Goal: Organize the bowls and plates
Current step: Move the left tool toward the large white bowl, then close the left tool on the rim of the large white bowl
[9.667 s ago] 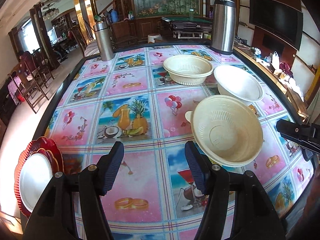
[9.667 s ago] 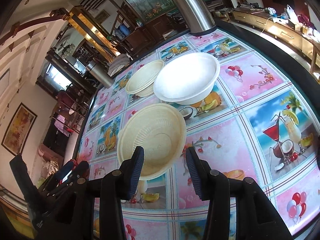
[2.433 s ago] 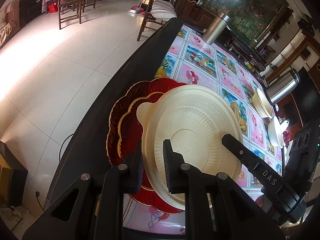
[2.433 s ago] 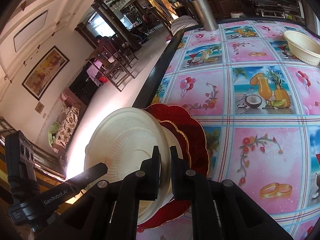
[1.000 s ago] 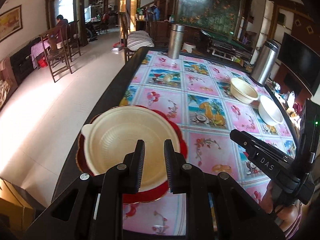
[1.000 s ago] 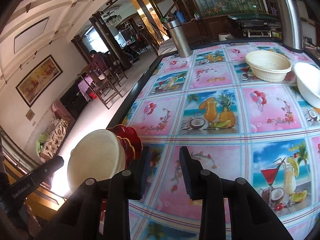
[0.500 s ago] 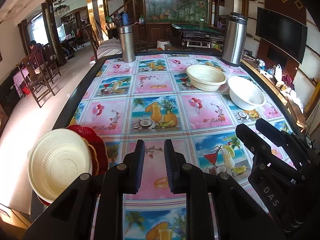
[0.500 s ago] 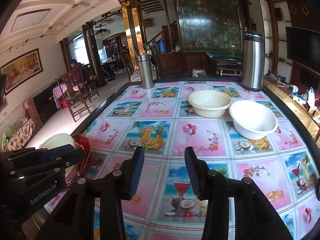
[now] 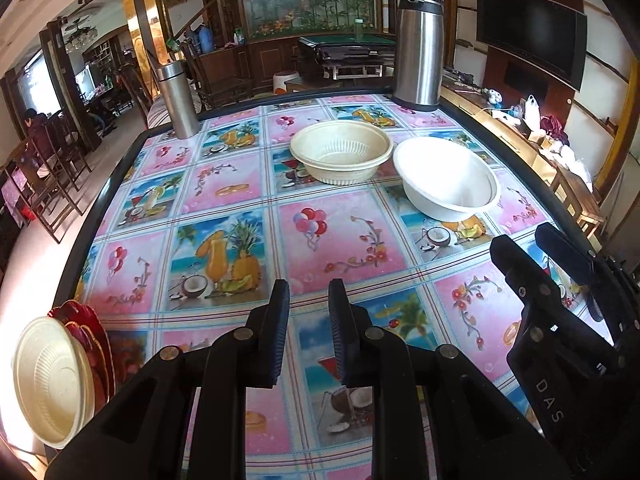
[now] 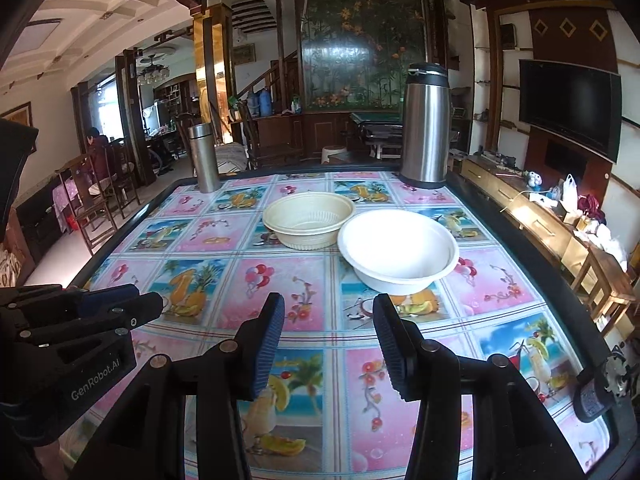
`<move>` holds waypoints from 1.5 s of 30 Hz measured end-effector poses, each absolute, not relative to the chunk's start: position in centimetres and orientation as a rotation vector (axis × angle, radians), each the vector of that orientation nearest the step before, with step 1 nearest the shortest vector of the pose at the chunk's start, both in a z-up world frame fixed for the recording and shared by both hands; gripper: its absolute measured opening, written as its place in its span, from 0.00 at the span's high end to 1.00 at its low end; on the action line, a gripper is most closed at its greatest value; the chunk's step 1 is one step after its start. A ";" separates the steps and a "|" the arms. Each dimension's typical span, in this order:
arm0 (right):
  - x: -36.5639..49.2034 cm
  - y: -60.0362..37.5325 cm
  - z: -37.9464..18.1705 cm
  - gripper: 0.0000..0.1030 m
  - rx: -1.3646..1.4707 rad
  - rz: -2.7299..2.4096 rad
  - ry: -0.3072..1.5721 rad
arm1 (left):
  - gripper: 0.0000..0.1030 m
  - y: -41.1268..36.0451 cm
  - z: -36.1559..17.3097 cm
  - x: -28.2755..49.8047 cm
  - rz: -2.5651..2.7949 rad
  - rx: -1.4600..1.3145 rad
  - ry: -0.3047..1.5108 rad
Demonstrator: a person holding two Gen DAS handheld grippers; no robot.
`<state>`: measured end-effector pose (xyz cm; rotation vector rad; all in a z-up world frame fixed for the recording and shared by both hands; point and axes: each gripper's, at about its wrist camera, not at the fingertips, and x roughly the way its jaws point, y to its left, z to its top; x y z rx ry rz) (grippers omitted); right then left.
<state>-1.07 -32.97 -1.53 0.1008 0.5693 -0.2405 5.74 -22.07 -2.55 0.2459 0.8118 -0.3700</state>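
Note:
A cream bowl (image 9: 50, 376) sits on the stacked red plates (image 9: 94, 340) at the table's near left edge. A second cream bowl (image 9: 340, 156) (image 10: 308, 220) and a white bowl (image 9: 448, 184) (image 10: 400, 250) stand side by side at the far middle of the table. My left gripper (image 9: 309, 320) is empty, its jaws a narrow gap apart, above the near middle of the table. My right gripper (image 10: 328, 328) is open and empty, short of the white bowl. Each gripper shows in the other's view, the right (image 9: 560, 300) and the left (image 10: 80, 320).
A tall steel thermos (image 9: 418, 48) (image 10: 426, 128) stands at the far right corner and a slimmer steel flask (image 9: 178, 98) (image 10: 204, 156) at the far left corner. The table (image 9: 344, 236) has a fruit-print cloth and a dark raised rim. Chairs stand to the left.
Both grippers let go of the cream bowl on the red plates and swung right toward the far bowls. The right gripper has opened wider; the left stays nearly closed.

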 end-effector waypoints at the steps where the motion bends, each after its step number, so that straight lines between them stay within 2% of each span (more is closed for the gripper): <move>1: -1.1 -33.5 -1.5 0.53 0.101 -0.251 0.568 | 0.83 -22.6 -2.6 5.8 -0.375 0.250 0.815; 15: -0.7 -38.6 -1.8 0.53 0.154 -0.322 0.579 | 0.83 -27.4 -3.5 8.4 -0.434 0.264 0.866; 18: -0.5 -41.7 -1.6 0.48 0.244 -0.330 0.590 | 0.83 -27.8 -3.3 10.5 -0.451 0.210 0.911; 24: 0.4 -49.6 -2.1 0.47 0.461 -0.381 0.641 | 0.83 -30.3 -2.5 13.8 -0.492 0.155 0.965; 33: 4.0 -56.5 -5.7 0.45 0.792 -0.300 0.738 | 0.83 -32.9 -5.4 17.4 -0.530 0.009 1.129; 37: 6.5 -57.3 -7.2 0.45 0.822 -0.300 0.808 | 0.83 -33.3 -5.8 17.9 -0.535 -0.033 1.137; 45: 8.1 -56.7 -8.1 0.45 0.803 -0.306 0.821 | 0.83 -34.0 -7.0 19.2 -0.531 -0.066 1.161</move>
